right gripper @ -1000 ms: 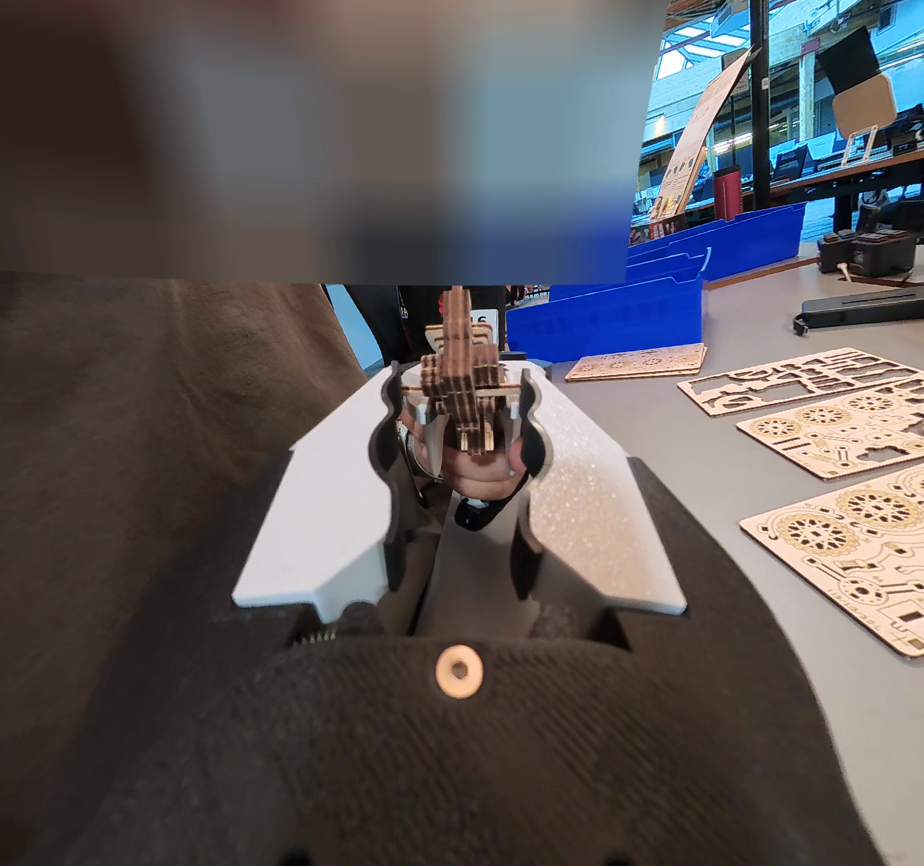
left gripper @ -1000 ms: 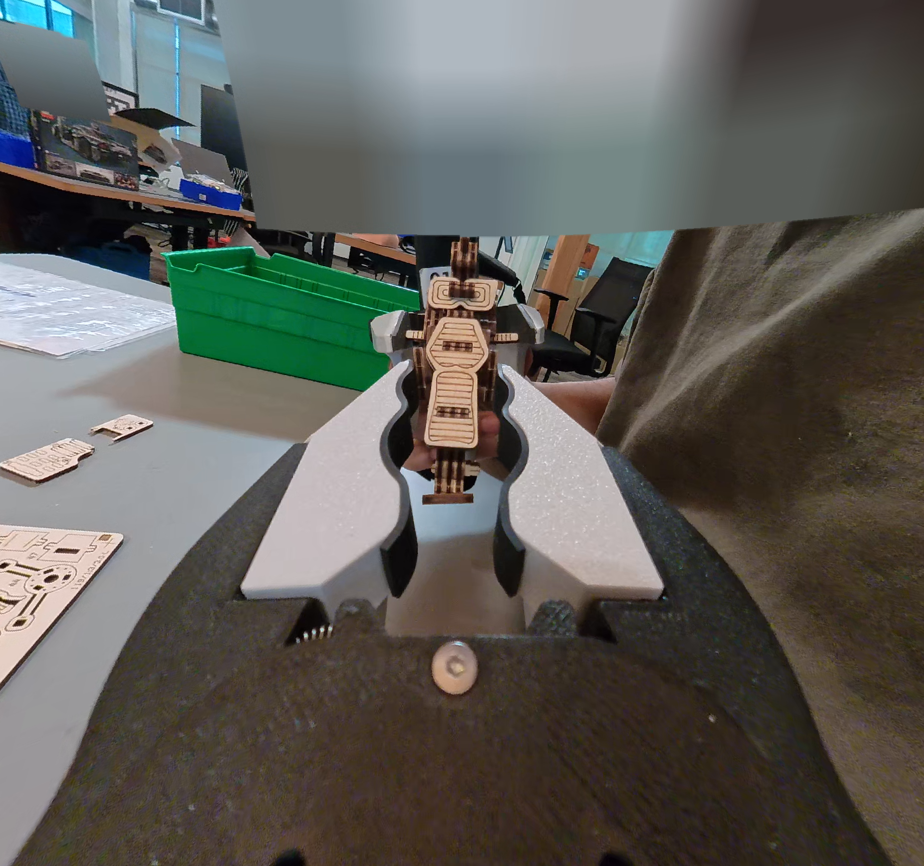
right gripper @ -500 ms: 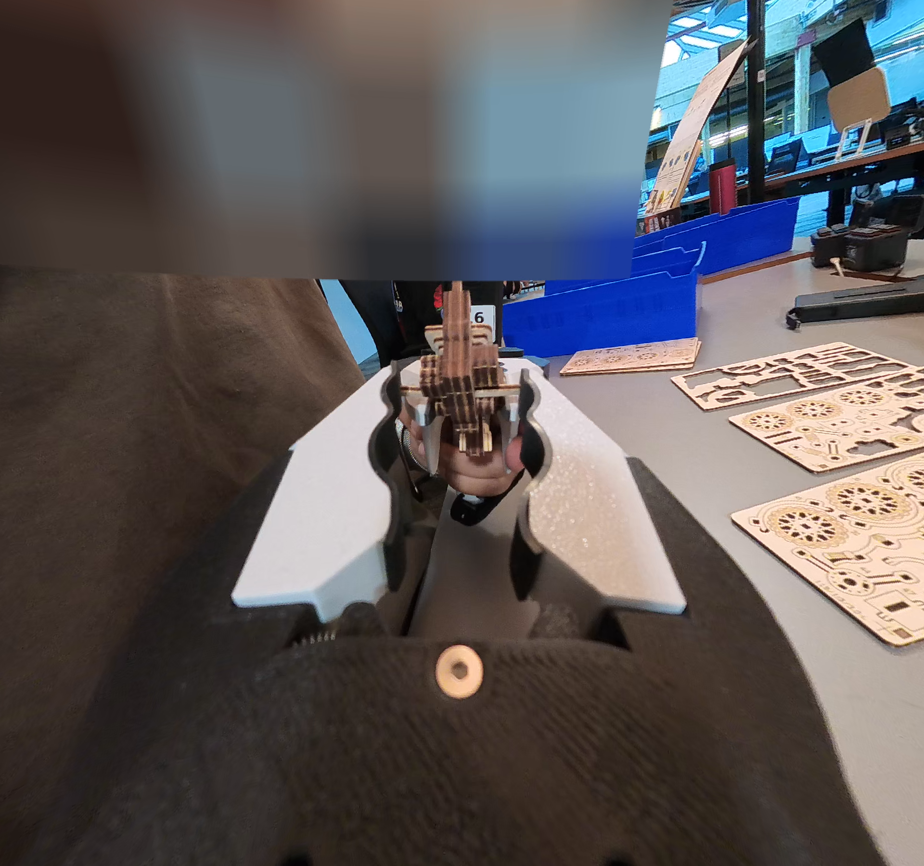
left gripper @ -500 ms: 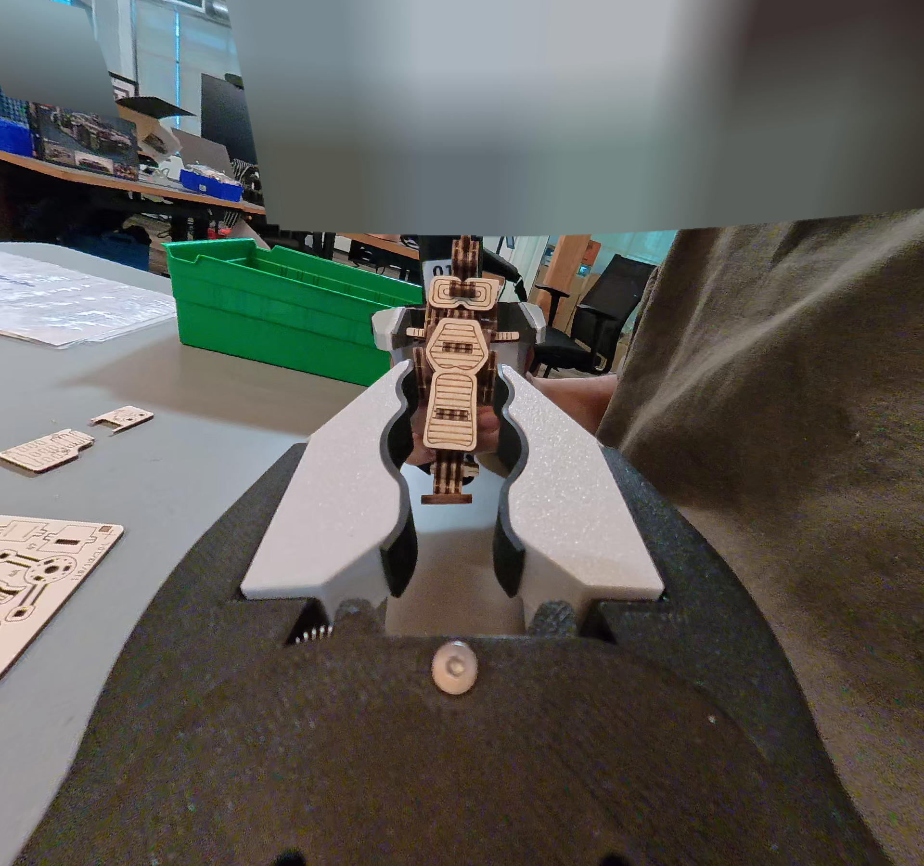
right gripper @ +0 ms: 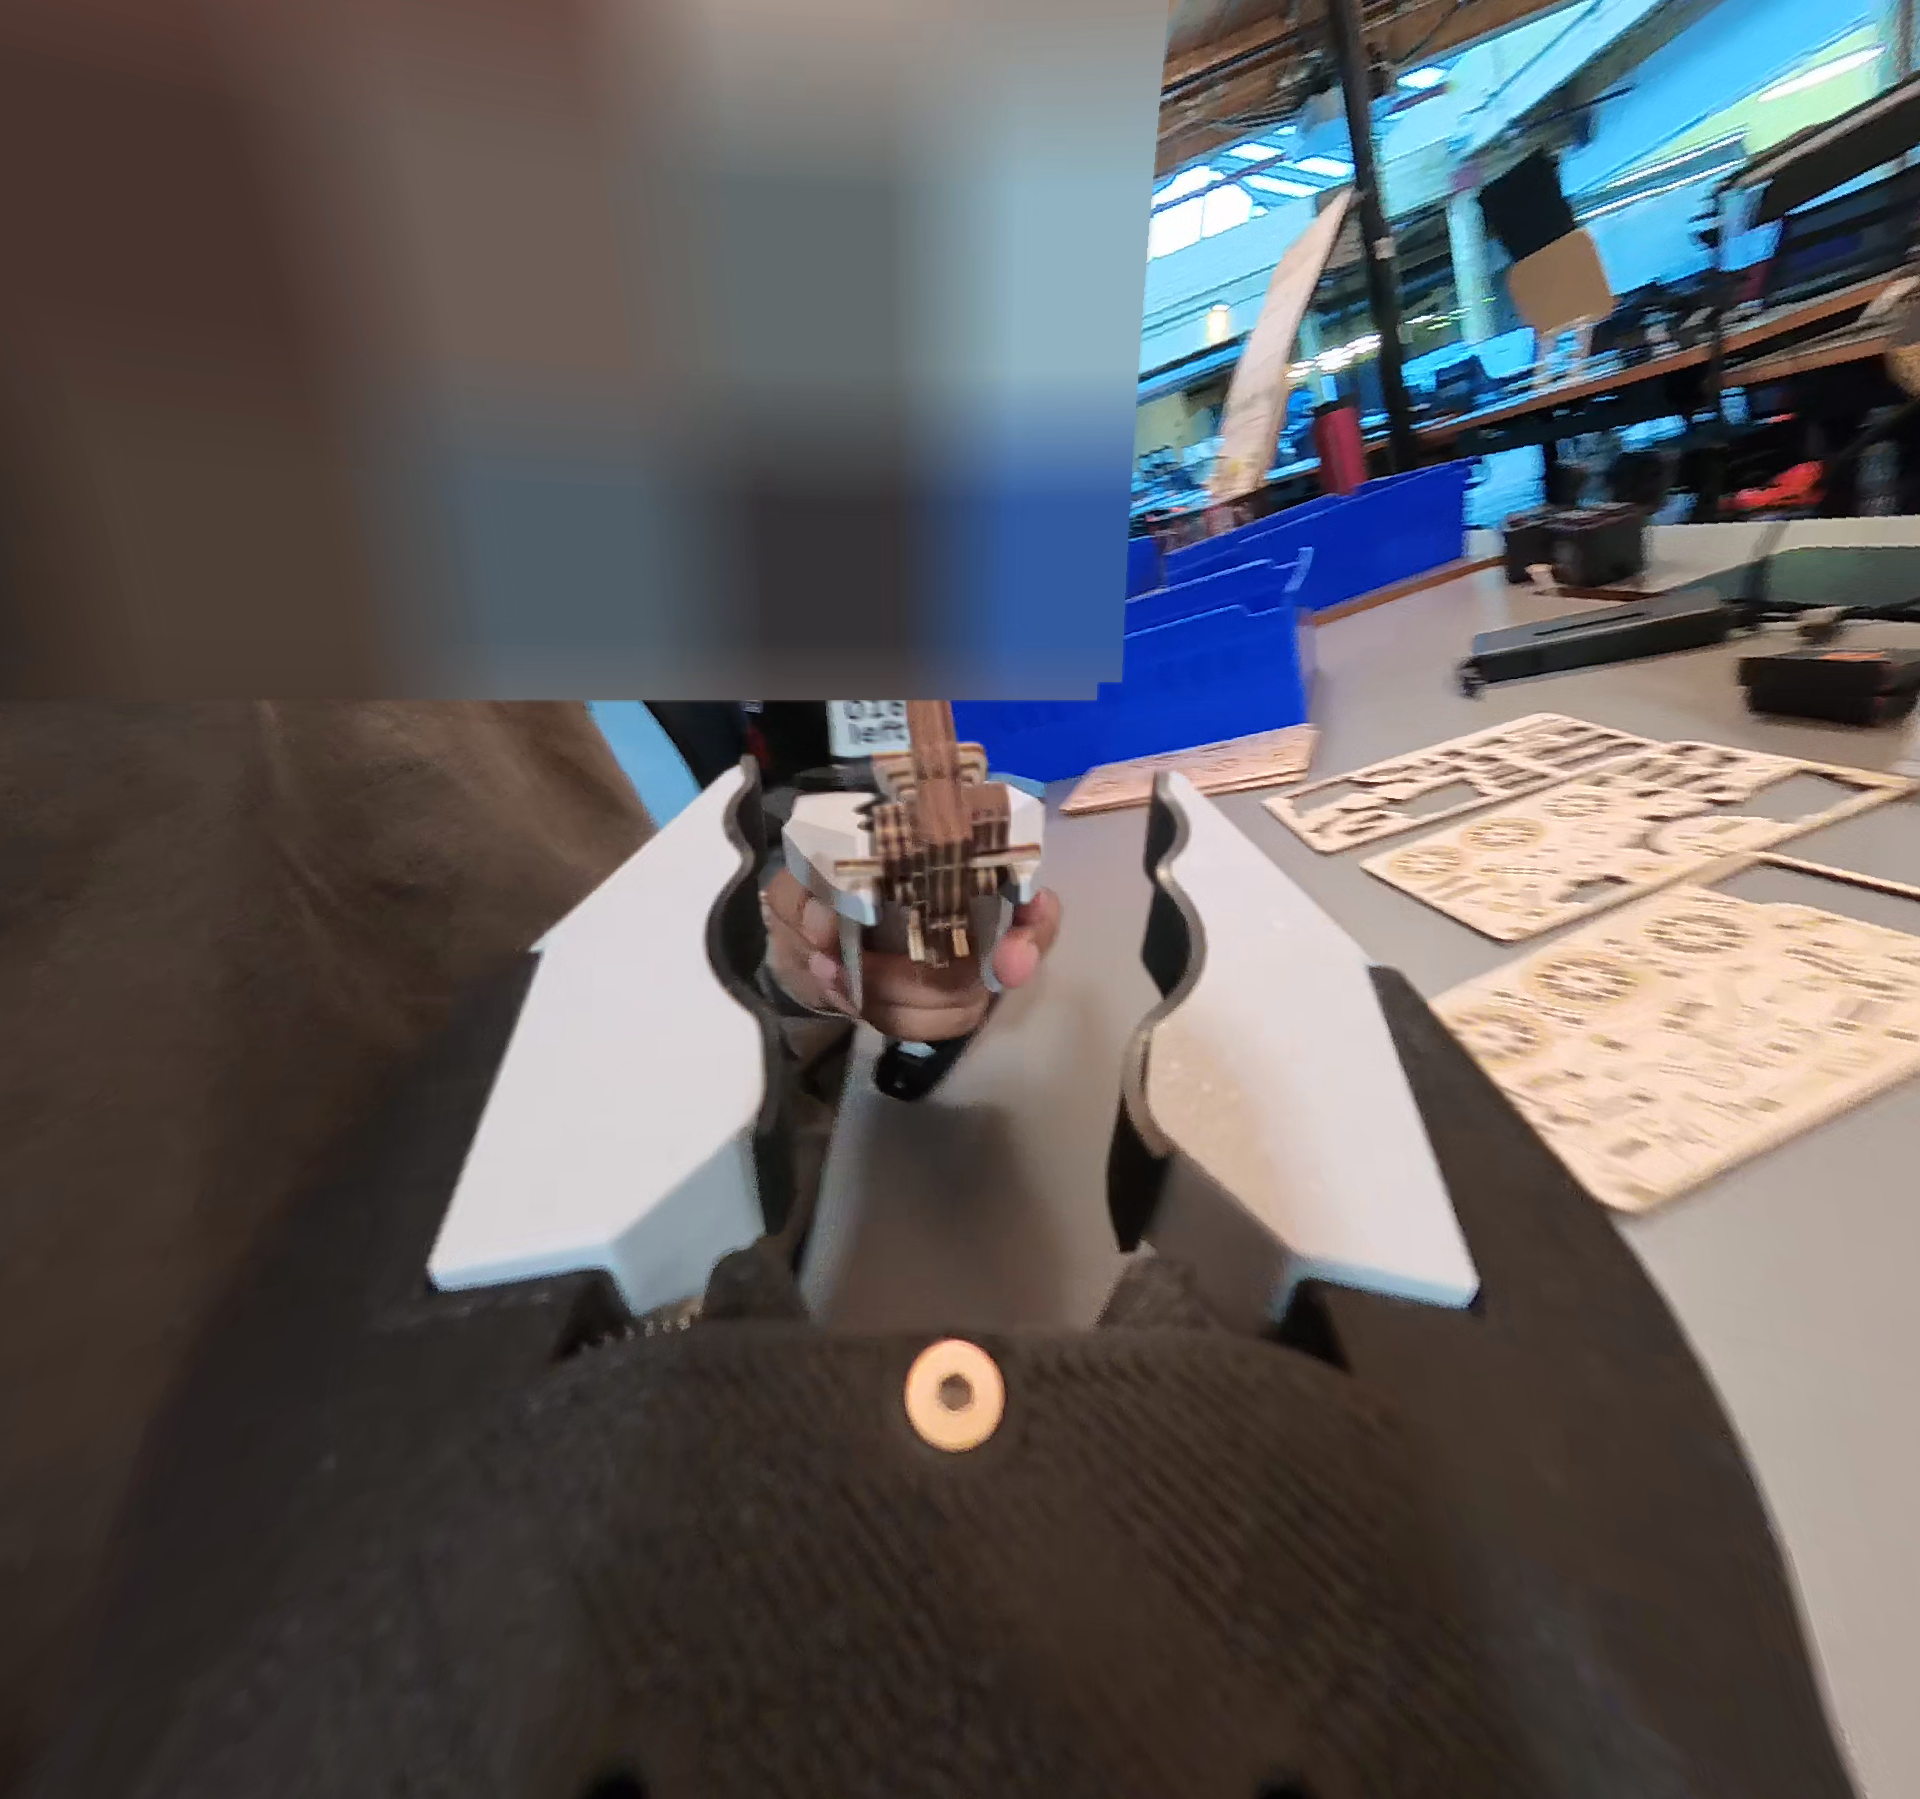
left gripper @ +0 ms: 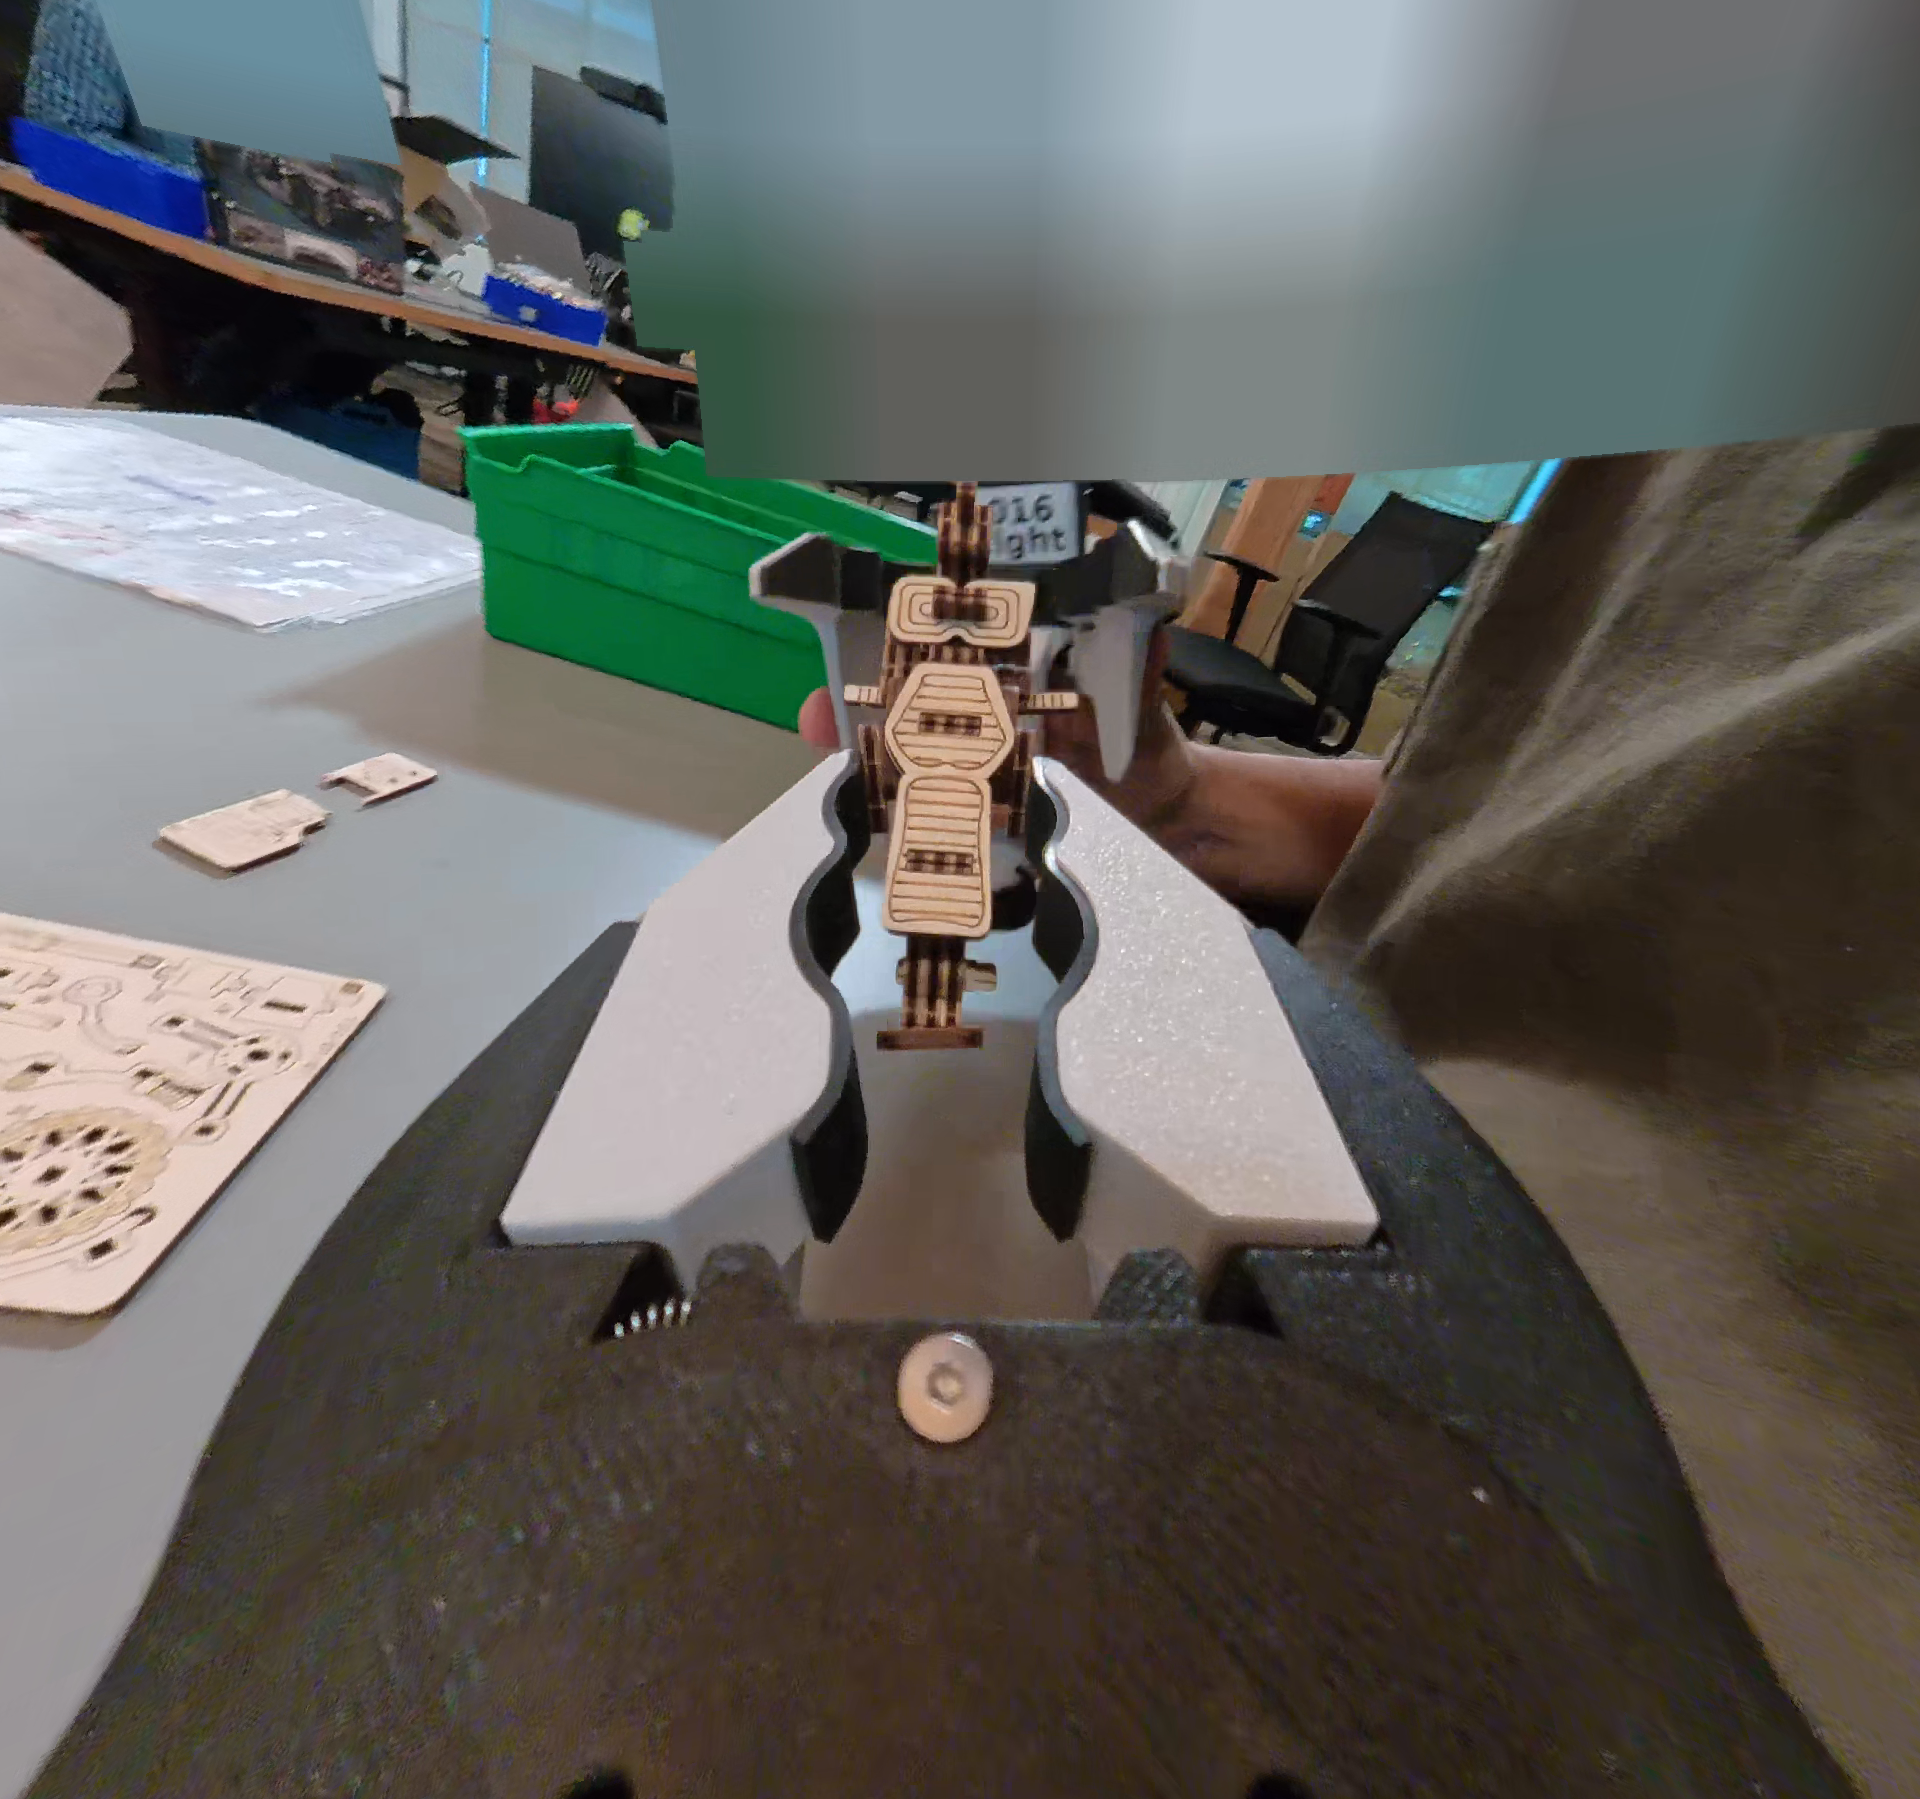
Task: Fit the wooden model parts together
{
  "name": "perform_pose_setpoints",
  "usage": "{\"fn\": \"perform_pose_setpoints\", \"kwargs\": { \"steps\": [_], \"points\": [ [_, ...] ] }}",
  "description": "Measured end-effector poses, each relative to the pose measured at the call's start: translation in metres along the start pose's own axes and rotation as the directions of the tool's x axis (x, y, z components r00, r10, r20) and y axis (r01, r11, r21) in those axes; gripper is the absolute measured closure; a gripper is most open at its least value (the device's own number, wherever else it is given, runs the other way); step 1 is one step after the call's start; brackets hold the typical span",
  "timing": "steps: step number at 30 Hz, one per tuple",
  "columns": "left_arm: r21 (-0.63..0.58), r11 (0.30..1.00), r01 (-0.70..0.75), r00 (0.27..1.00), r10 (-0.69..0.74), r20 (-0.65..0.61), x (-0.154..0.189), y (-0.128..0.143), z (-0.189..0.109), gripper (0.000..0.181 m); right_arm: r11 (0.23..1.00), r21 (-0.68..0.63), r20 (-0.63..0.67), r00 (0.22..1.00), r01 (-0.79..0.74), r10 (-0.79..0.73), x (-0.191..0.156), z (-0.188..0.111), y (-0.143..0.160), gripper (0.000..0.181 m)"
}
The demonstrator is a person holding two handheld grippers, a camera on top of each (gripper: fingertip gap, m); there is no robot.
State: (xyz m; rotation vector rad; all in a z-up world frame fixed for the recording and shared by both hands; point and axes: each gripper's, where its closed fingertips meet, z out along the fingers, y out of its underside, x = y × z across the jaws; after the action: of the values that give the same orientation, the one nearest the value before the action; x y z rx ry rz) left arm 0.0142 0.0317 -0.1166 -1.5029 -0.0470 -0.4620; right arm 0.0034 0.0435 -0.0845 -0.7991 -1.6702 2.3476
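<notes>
Right gripper [right gripper: 951, 814] newly off model [left gripper: 948, 793]

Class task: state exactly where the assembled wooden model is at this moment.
The wooden model stands upright, clamped in the left gripper, centre of the left wrist view; the open right gripper faces it.

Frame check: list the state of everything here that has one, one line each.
Left tongs: shut on the model.
Right tongs: open, clear of the model.
Model: upright, held off the table.
Green bin: on the table; contents hidden.
Top parts sheet: partly punched out.
</notes>
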Motion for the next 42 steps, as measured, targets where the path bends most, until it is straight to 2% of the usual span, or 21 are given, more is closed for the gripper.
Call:
{"fn": "perform_pose_setpoints", "kwargs": {
  "steps": [4, 9, 11, 14, 18, 23, 31, 35, 42],
  "points": [
    [-0.102, 0.995, -0.018, 0.99, 0.032, 0.139, -0.026, 0.013, -0.004, 0.155, 0.999, -0.014, -0.084, 0.995, 0.043, -0.044, 0.017, -0.011, -0.004, 0.111],
    [-0.391, 0.92, -0.034, 0.944, 0.158, 0.289, -0.063, 0.053, -0.012, 0.154, 1.0, 0.009, -0.154, 0.988, 0.014, -0.012, 0.033, -0.019, -0.008, 0.114],
    [-0.467, 0.884, -0.015, 0.931, 0.182, 0.316, -0.073, 0.066, -0.013, 0.154, 1.0, 0.023, -0.161, 0.987, -0.006, 0.01, 0.036, -0.022, -0.01, 0.117],
    [-0.531, 0.847, 0.027, 0.922, 0.185, 0.342, -0.085, 0.076, -0.012, 0.154, 0.999, 0.039, -0.154, 0.988, -0.01, 0.016, 0.036, -0.027, -0.013, 0.133],
    [-0.662, 0.749, 0.01, 0.925, 0.245, 0.291, -0.092, 0.093, -0.011, 0.153, 0.999, 0.045, -0.147, 0.989, -0.015, 0.022, 0.036, -0.031, -0.015, 0.139],
    [-0.701, 0.711, -0.054, 0.952, 0.248, 0.178, -0.091, 0.1, 0.003, 0.153, 0.997, 0.057, -0.168, 0.984, -0.046, 0.055, 0.041, -0.035, -0.018, 0.141],
    [-0.74, 0.667, -0.086, 0.98, 0.19, 0.058, -0.087, 0.107, 0.008, 0.153, 0.995, 0.068, -0.176, 0.981, -0.069, 0.08, 0.048, -0.04, -0.017, 0.143],
    [-0.744, 0.661, -0.1, 0.981, 0.189, 0.035, -0.085, 0.108, 0.01, 0.151, 0.995, 0.062, -0.178, 0.98, -0.074, 0.084, 0.05, -0.04, -0.015, 0.143],
    [-0.734, 0.671, -0.102, 0.98, 0.195, 0.042, -0.082, 0.105, 0.007, 0.136, 0.999, 0.031, -0.209, 0.977, -0.043, 0.049, 0.055, -0.041, -0.012, 0.136]
  ]
}}
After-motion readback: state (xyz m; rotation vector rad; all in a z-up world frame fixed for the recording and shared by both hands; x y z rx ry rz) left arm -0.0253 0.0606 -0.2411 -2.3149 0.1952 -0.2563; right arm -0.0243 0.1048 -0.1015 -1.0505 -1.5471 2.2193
